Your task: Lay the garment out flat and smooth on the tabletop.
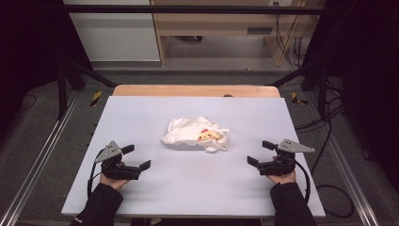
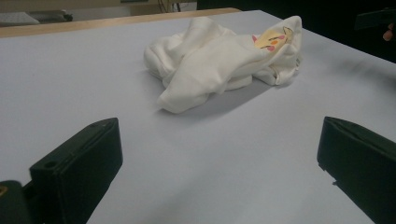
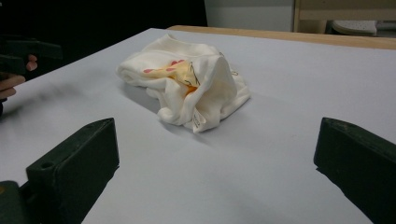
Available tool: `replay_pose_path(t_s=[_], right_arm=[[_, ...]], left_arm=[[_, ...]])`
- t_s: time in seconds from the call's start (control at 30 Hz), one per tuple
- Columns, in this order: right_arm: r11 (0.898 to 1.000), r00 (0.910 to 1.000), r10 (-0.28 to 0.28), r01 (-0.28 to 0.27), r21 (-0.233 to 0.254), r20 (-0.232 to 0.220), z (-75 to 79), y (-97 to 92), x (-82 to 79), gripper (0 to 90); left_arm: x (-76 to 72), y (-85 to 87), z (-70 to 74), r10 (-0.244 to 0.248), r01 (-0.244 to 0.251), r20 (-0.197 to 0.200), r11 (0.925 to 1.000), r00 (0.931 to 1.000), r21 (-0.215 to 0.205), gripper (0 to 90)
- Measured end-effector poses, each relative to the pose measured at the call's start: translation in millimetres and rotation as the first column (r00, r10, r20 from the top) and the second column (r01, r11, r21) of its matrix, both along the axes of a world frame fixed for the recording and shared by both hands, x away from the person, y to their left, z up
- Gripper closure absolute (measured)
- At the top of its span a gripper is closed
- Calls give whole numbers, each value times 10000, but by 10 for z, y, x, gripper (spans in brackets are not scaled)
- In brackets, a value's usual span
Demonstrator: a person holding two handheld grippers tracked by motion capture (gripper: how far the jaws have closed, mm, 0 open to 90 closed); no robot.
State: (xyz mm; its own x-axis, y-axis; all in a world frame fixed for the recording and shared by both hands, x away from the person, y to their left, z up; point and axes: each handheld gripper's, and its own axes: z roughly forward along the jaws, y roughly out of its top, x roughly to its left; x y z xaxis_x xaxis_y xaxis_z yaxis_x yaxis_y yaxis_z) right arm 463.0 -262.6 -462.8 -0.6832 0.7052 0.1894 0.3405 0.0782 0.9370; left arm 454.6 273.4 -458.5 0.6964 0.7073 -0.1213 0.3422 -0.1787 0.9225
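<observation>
- The white garment point(image 1: 195, 134) lies crumpled in a loose heap at the middle of the high view, on the pale grey worktop point(image 1: 141, 113), a little above the line between the two grippers.
- A yellow print with red or pink marks shows on its right side in the high view; from the left gripper view the garment point(image 2: 224, 60) sits in the upper middle of the frame with that print at its upper right.
- In the right gripper view the garment point(image 3: 187, 81) sits upper centre, the print faces the camera, and a small white label hangs at its lower front edge.
- The left gripper point(image 1: 136, 157) is at the lower left of the high view, held in a hand point(image 1: 113, 181) with a dark sleeve coming in from the bottom edge. Its jaws stand wide apart with nothing between them, and they point toward the garment, well apart from it.
- The right gripper point(image 1: 261, 153) is at the lower right of the high view, in the other hand point(image 1: 281, 178). Its jaws also stand wide and empty, aimed toward the garment and well apart from it.
- In each gripper view the two black jaws rise at the lower corners, with bare worktop between them.
- A wooden edge shows along the far side of the worktop, at the top of it in the high view.
- A black cable point(image 1: 308, 181) loops from the right gripper at the lower right.
</observation>
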Motion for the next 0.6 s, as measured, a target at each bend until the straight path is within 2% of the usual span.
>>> replay_pose_path(t_s=[0.33, 0.6], right_arm=[[10000, 9999, -48, 49, -25, 110, 16, 10, -10, 4], [10000, 9998, -80, 81, -38, 154, 50, 60, -7, 7]], left_arm=[[-7, -9, 17, 7, -7, 4, 10000, 10000, 28, 0], [17, -83, 54, 91, -89, -128, 9999, 9999, 140, 0]])
